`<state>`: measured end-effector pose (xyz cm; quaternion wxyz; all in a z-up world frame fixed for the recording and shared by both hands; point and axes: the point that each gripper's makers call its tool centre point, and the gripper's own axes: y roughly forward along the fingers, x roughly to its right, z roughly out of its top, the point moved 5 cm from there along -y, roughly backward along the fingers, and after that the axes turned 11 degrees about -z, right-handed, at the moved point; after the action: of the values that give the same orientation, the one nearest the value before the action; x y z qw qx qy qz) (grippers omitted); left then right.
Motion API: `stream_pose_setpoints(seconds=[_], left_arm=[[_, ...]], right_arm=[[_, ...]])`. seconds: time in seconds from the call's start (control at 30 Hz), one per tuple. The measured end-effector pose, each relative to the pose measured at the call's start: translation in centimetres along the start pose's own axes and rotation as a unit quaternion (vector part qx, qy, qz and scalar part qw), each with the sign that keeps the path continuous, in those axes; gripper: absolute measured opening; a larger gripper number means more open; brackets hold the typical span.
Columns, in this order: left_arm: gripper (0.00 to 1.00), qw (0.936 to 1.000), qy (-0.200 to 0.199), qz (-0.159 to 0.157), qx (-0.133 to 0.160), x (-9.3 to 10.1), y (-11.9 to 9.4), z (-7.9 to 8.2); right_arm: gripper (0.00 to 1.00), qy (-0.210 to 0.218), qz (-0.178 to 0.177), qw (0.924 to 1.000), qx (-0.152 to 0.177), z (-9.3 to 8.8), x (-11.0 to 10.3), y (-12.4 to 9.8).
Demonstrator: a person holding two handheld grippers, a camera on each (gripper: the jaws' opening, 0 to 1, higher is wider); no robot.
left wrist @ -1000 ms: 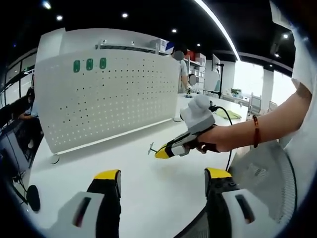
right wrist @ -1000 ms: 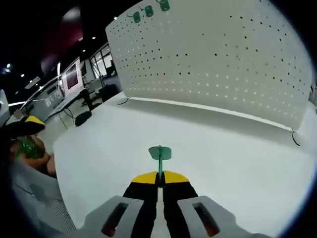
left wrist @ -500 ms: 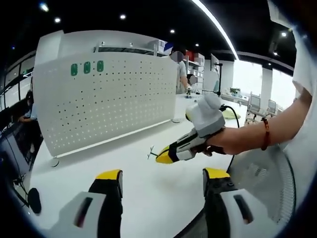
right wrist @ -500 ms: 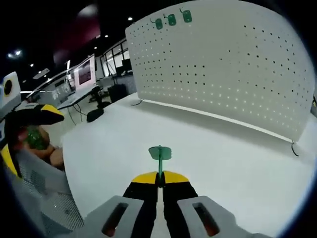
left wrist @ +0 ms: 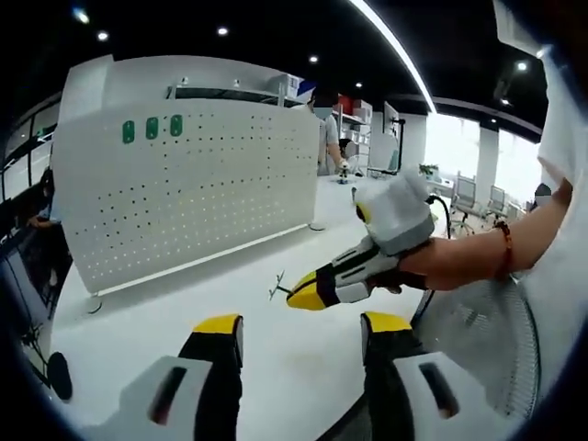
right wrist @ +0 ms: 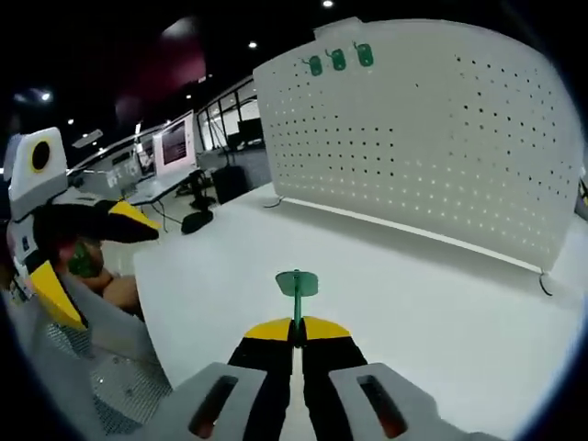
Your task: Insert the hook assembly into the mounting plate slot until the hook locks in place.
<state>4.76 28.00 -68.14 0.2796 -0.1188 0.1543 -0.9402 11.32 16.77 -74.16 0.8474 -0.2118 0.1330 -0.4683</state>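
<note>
A white perforated mounting plate (left wrist: 193, 188) (right wrist: 432, 138) stands upright on the white table, with three green hooks (left wrist: 151, 129) (right wrist: 338, 60) fixed near its top corner. My right gripper (right wrist: 296, 323) is shut on the stem of a green hook assembly (right wrist: 296, 287), whose flat head points toward the plate, well short of it. In the left gripper view the right gripper (left wrist: 299, 296) shows from the side, held by a hand, the small hook (left wrist: 277, 288) sticking out of its tip. My left gripper (left wrist: 299, 331) is open with nothing between its fingers, hovering over the table's near edge.
The white table (left wrist: 184, 312) stretches between the grippers and the plate. A mesh chair back (left wrist: 469, 340) stands at the right. Desks with monitors (right wrist: 170, 147) lie to the left of the plate. People stand far behind the plate (left wrist: 323, 129).
Both views have shifted with the hands. My left gripper's jaws stand a little closer together. The right gripper with the hook has risen slightly, and the left gripper now shows at the right view's left edge.
</note>
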Motion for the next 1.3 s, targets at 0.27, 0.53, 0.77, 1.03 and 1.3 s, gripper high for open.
stream_pose_setpoints(seconds=[0.27, 0.53, 0.77, 1.03, 1.3], left_arm=[[0.46, 1.0000, -0.001, -0.004, 0.007, 0.2, 0.3, 0.6], [0.35, 0.9999, -0.010, 0.000, 0.013, 0.3, 0.5, 0.9], [0.30, 0.9996, -0.017, 0.012, 0.021, 0.0, 0.4, 1.2], [0.21, 0.9990, -0.026, 0.022, 0.028, -0.3, 0.6, 1.7], [0.19, 0.9992, -0.026, 0.018, 0.024, -0.2, 1.1, 2.1]], right_arm=[[0.01, -0.005, 0.005, 1.0000, 0.003, -0.1, -0.8, -0.9], [0.01, 0.001, 0.013, 0.9998, 0.014, 0.5, -1.9, -1.9], [0.01, -0.015, 0.018, 0.9994, 0.025, 1.4, -2.8, -2.7], [0.01, -0.023, 0.018, 0.9992, 0.030, 1.7, -3.4, -3.3], [0.01, -0.043, 0.022, 0.9981, 0.038, 1.9, -4.2, -3.6]])
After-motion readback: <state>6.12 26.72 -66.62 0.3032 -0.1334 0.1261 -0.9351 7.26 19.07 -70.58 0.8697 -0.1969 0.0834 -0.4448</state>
